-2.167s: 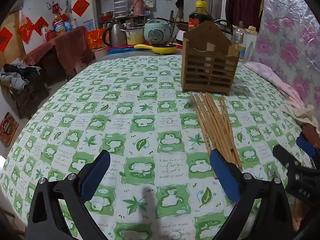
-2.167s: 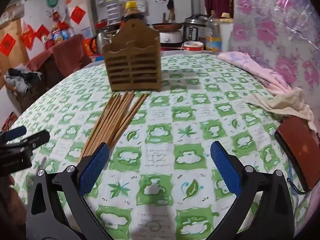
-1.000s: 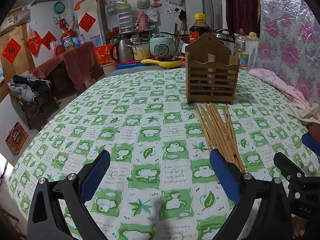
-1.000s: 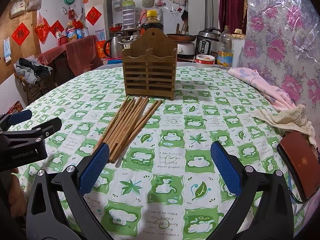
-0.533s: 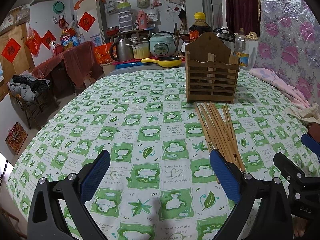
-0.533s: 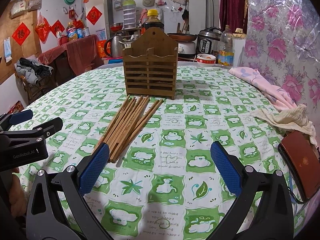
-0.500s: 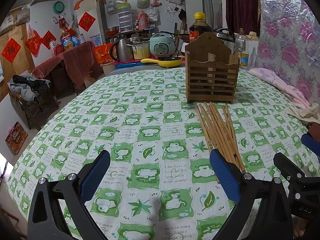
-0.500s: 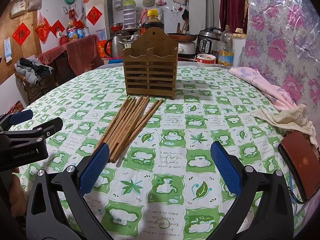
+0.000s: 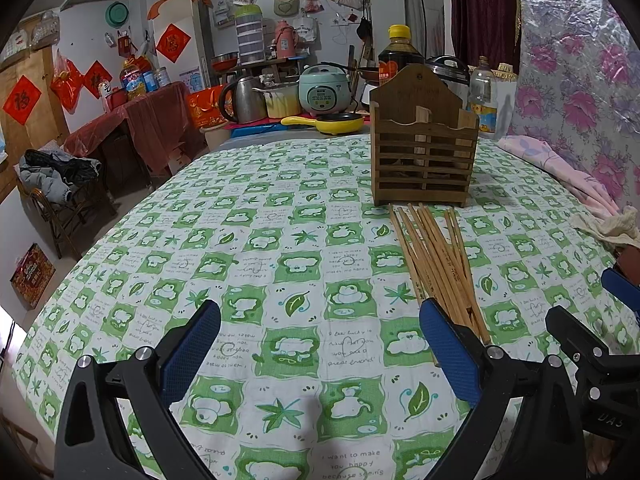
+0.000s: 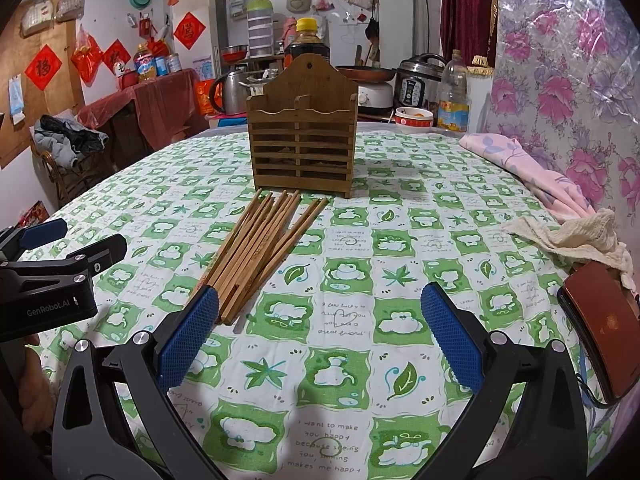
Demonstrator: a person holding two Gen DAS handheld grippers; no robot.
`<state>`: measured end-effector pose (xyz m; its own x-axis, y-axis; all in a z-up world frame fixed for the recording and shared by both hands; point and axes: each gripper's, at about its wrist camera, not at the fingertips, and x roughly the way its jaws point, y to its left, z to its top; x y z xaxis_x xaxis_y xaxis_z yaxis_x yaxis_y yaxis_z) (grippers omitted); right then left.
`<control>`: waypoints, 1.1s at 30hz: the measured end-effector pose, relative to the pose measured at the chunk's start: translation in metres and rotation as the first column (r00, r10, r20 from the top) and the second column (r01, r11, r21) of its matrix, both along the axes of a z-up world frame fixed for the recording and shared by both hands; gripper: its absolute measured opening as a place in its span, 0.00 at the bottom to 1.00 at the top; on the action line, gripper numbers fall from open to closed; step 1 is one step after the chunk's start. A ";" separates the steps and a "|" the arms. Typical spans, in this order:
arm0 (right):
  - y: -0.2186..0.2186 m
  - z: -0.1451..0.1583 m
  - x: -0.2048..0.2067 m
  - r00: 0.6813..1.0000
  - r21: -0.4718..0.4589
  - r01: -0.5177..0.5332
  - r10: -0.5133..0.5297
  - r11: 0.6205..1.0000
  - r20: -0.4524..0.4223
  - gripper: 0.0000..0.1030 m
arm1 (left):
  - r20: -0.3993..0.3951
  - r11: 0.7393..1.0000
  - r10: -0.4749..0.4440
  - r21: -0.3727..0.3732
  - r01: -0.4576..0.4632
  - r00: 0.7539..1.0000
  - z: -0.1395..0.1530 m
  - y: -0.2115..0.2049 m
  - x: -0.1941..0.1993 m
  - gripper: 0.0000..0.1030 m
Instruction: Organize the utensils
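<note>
The left gripper (image 9: 320, 350) and right gripper (image 10: 320, 334) are both hovering over the table (image 9: 260, 248) with jaws spread wide and empty. The chopsticks (image 10: 260, 248) are lying fanned on the cloth just in front of the wooden holder (image 10: 302, 148). A good pick is closing across one pair near the close ends, then tipping it upright over a compartment. The holder's inside is hiding behind slats, possibly empty.
</note>
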<state>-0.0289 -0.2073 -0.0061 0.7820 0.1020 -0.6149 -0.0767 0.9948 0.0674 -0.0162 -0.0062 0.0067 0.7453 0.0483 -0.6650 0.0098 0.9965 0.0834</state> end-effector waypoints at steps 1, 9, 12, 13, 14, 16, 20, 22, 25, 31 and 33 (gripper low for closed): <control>-0.001 0.000 0.000 1.000 0.000 0.000 0.000 1.000 0.000 0.94 | 0.000 1.000 0.000 0.000 0.000 1.000 0.000 0.000 0.000 0.95; 0.000 0.000 0.000 1.000 -0.001 -0.001 0.001 1.000 0.000 0.94 | 0.001 1.000 0.000 0.000 0.000 1.000 0.000 0.000 0.000 0.95; -0.001 0.000 0.000 1.000 -0.001 -0.001 0.001 1.000 -0.001 0.94 | 0.000 1.000 0.000 0.000 0.000 1.000 0.000 0.000 0.000 0.95; -0.001 0.000 0.000 1.000 -0.001 -0.001 0.001 1.000 0.000 0.94 | 0.000 1.000 0.000 -0.001 0.000 1.000 0.000 0.000 0.000 0.95; -0.001 0.000 0.000 1.000 -0.001 -0.001 0.001 1.000 0.000 0.94 | 0.000 1.000 0.000 -0.001 0.000 1.000 0.000 0.000 0.000 0.95; -0.001 0.000 0.000 1.000 -0.001 -0.001 0.001 1.000 0.000 0.94 | 0.000 1.000 -0.001 0.000 0.001 1.000 0.000 0.000 0.000 0.95; -0.002 0.000 0.000 1.000 -0.002 -0.001 0.001 1.000 -0.001 0.94 | 0.000 1.000 0.000 0.000 0.000 1.000 0.000 0.000 0.000 0.95; -0.001 0.000 0.000 1.000 -0.002 -0.001 0.001 1.000 -0.001 0.94 | -0.001 1.000 0.000 0.000 0.000 1.000 0.000 0.000 0.000 0.95; -0.001 0.000 0.000 1.000 -0.002 -0.001 0.001 1.000 0.000 0.94 | 0.000 1.000 0.000 -0.001 0.000 1.000 0.000 0.000 0.000 0.95; -0.002 0.000 0.000 1.000 -0.003 -0.002 0.002 1.000 -0.002 0.94 | -0.003 1.000 -0.001 -0.001 0.001 1.000 0.000 0.000 0.000 0.95; 0.000 -0.001 0.001 1.000 -0.001 -0.004 0.004 1.000 -0.005 0.94 | -0.011 1.000 -0.005 -0.003 0.005 1.000 -0.002 -0.001 0.001 0.95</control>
<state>-0.0279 -0.2076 -0.0069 0.7787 0.1042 -0.6187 -0.0804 0.9946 0.0663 -0.0154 -0.0068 0.0043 0.7382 0.0423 -0.6733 0.0160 0.9966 0.0802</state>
